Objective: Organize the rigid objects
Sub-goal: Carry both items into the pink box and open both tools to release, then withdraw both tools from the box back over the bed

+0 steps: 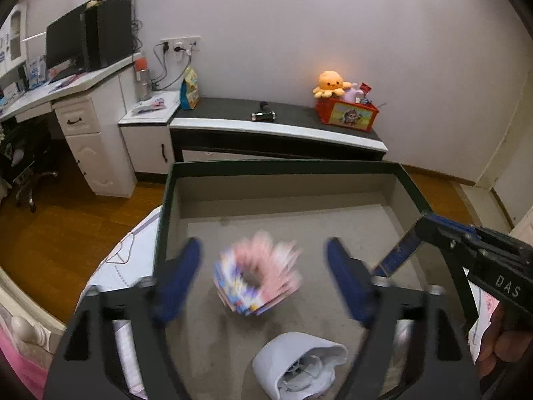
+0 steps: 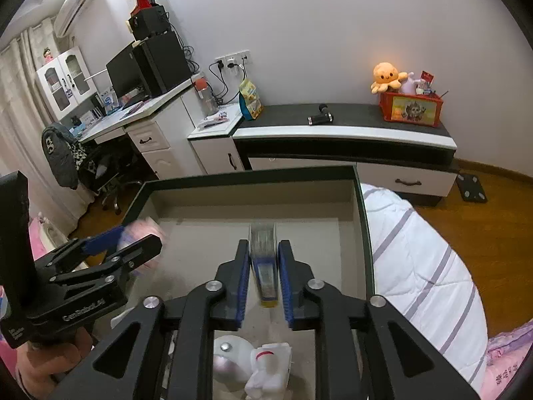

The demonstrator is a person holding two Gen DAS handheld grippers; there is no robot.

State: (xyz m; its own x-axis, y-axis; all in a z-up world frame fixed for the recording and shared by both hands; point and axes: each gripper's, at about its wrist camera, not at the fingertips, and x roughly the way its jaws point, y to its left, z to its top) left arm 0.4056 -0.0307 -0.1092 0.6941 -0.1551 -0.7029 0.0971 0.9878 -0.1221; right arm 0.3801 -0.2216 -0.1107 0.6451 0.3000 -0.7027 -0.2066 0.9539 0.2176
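A dark-rimmed cardboard box (image 1: pixel 166 200) lies open on the bed. In the left wrist view my left gripper (image 1: pixel 263 260) is open above a blurred pink and blue round object (image 1: pixel 258 278) in the box. A white fan-like object (image 1: pixel 299 366) lies nearer. My right gripper (image 2: pixel 263 266) is shut on a clear and blue tape dispenser (image 2: pixel 265 266) held over the box (image 2: pixel 363 233). White objects (image 2: pixel 253 363) lie below it. The left gripper (image 2: pixel 110 250) shows at the left of the right wrist view, in front of the pink object (image 2: pixel 146 230).
A white striped quilt (image 2: pixel 416 266) lies right of the box. A low black-topped cabinet (image 2: pixel 333 123) stands at the wall with an orange octopus plush (image 2: pixel 386 76) in a red bin (image 2: pixel 411 108). A desk with a monitor (image 2: pixel 126 73) is at the left. The floor is wood.
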